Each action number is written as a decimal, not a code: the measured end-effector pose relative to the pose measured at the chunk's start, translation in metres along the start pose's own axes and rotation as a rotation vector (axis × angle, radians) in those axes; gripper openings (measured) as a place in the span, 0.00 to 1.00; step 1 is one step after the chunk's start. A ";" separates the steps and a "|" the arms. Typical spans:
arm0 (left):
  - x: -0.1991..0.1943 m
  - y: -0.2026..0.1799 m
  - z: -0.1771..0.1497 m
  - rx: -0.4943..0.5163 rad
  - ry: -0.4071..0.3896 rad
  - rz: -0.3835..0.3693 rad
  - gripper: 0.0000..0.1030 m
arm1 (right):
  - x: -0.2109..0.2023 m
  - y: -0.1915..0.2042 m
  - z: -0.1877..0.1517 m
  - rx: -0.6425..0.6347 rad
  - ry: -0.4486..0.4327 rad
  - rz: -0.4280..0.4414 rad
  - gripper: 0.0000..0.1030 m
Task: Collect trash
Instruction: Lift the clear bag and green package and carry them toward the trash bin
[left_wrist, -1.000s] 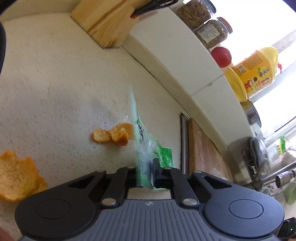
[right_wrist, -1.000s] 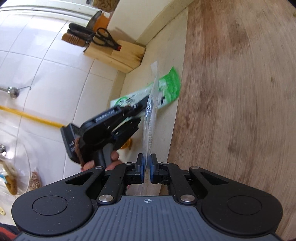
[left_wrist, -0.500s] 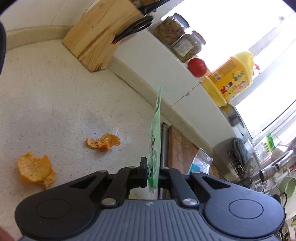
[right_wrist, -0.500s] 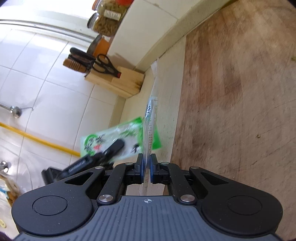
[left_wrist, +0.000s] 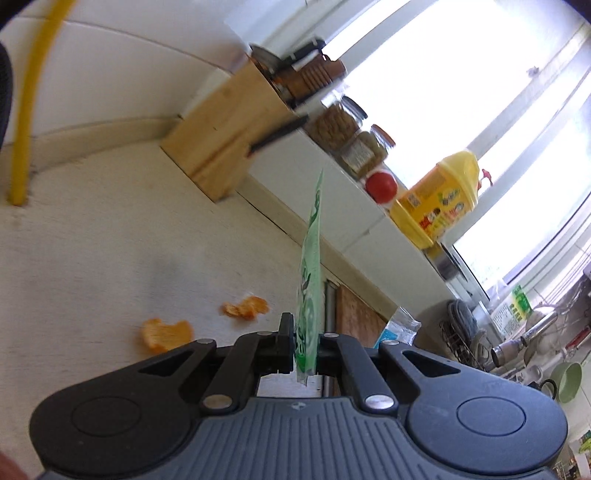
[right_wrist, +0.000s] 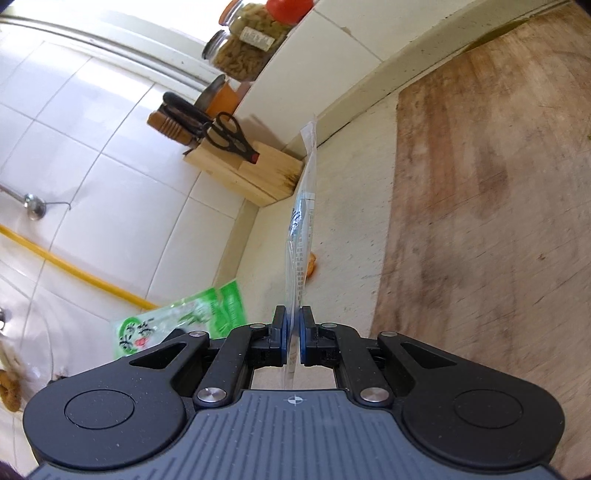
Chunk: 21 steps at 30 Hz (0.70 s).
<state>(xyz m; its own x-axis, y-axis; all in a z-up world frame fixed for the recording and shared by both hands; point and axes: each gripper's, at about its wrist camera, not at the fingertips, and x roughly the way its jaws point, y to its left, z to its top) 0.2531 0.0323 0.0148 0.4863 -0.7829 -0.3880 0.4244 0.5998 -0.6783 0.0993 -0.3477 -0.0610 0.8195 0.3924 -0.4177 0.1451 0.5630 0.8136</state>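
Note:
My left gripper is shut on a green snack wrapper, which stands edge-on above the pale counter. That green wrapper also shows at the lower left of the right wrist view. My right gripper is shut on a clear plastic wrapper with blue print, held edge-on over the counter. The clear wrapper peeks past the left gripper's right side. Two orange peel pieces lie on the counter below the left gripper. Another peel bit shows behind the clear wrapper.
A wooden knife block with scissors stands in the counter's corner. A wooden cutting board lies to the right. Jars, a yellow oil bottle and a red-lidded jar sit on the ledge. Sink items are far right.
Both grippers have risen and pulled back from the counter with their wrappers. The green wrapper now hangs lower left in the right wrist view, and the peels look smaller.

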 end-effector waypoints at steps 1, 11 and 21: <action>-0.007 0.002 0.000 -0.001 -0.008 0.005 0.03 | 0.001 0.003 -0.002 -0.009 -0.001 -0.004 0.09; -0.056 0.020 -0.008 -0.005 -0.042 0.039 0.03 | 0.020 0.031 -0.026 -0.060 0.042 -0.010 0.09; -0.103 0.032 -0.019 -0.007 -0.087 0.078 0.03 | 0.047 0.066 -0.048 -0.130 0.116 0.039 0.09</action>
<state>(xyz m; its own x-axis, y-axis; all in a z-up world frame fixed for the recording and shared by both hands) 0.2022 0.1292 0.0212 0.5824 -0.7163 -0.3843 0.3773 0.6570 -0.6527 0.1210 -0.2567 -0.0462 0.7526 0.4931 -0.4364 0.0353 0.6316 0.7745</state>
